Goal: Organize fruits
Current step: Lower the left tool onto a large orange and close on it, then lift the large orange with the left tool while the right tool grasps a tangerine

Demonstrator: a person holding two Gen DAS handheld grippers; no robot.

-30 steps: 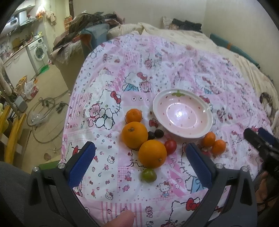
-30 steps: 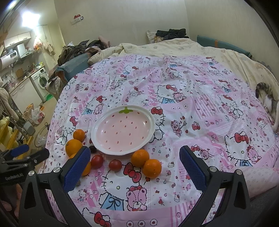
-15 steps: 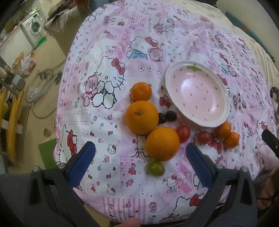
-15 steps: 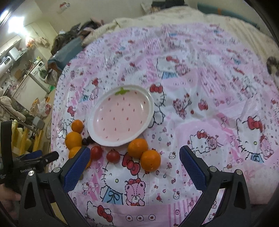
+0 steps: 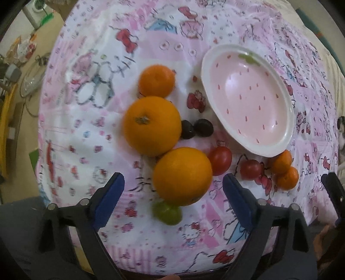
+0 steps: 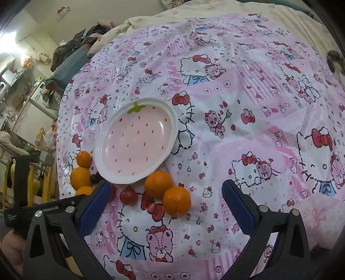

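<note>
A pink strawberry-pattern plate (image 5: 248, 97) (image 6: 135, 142) lies empty on the Hello Kitty cloth. Left of it sit a small mandarin (image 5: 156, 80), two big oranges (image 5: 152, 126) (image 5: 182, 175), two dark grapes (image 5: 195, 128) and a green fruit (image 5: 167, 212). Two red tomatoes (image 5: 220, 160) (image 5: 251, 170) and two mandarins (image 5: 284, 170) (image 6: 158, 184) lie in front of the plate. My left gripper (image 5: 172, 179) points down over the nearer big orange; its jaws are closing, with the orange between them and the pads apart from it. My right gripper (image 6: 166, 187) hangs open above the two mandarins.
The cloth's near and left edges (image 5: 49, 133) drop to a cluttered floor with cables and a washing machine (image 5: 38, 6). A cat (image 6: 335, 62) lies at the far right. Open cloth (image 6: 248, 129) stretches right of the plate. My left gripper's body (image 6: 21, 211) shows at the right view's lower left.
The left gripper has come down and tipped over the fruit, which now looks much larger, and its jaws have narrowed a little. The right gripper has lowered and tilted toward the plate.
</note>
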